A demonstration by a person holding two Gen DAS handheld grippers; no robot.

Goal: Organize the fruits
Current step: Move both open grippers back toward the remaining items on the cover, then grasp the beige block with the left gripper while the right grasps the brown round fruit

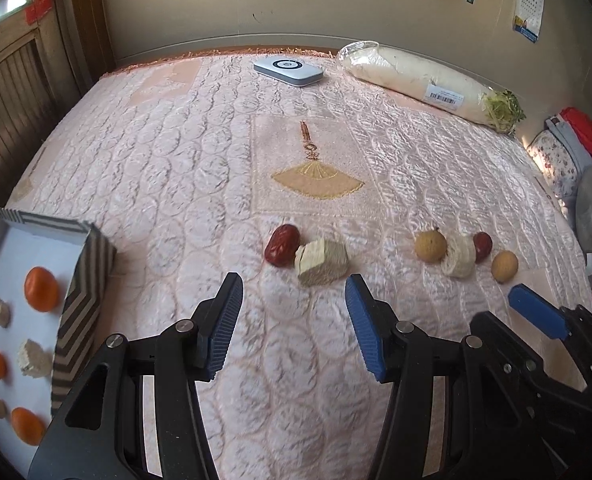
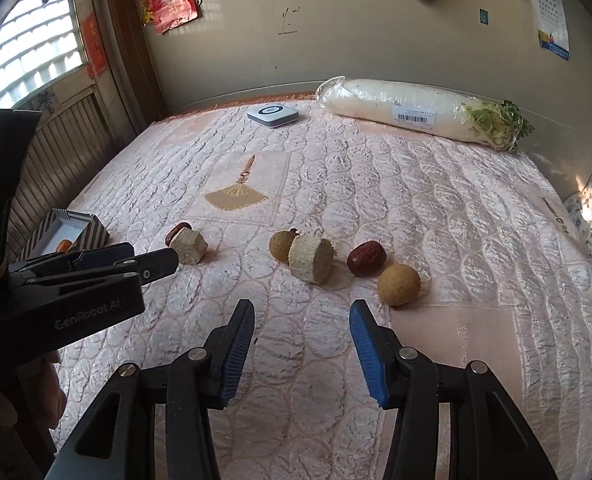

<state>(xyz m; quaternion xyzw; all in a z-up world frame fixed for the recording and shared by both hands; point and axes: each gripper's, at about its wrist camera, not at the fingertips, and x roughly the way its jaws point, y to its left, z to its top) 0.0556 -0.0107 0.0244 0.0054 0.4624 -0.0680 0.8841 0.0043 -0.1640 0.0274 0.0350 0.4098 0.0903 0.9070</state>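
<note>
We work over a pink quilted bedspread (image 2: 436,208) against a beige wall, a wrapped radish (image 2: 412,114) and white device (image 2: 273,115) at its far edge. On it: 2 red dates (image 1: 282,245), 2 longans (image 2: 399,284), 2 pale chunks (image 1: 322,262); the striped tray (image 1: 84,280) at left holds 3 oranges (image 1: 41,289). Left gripper (image 1: 294,320) and right gripper (image 2: 302,354) both gape wide, holding nothing.
</note>
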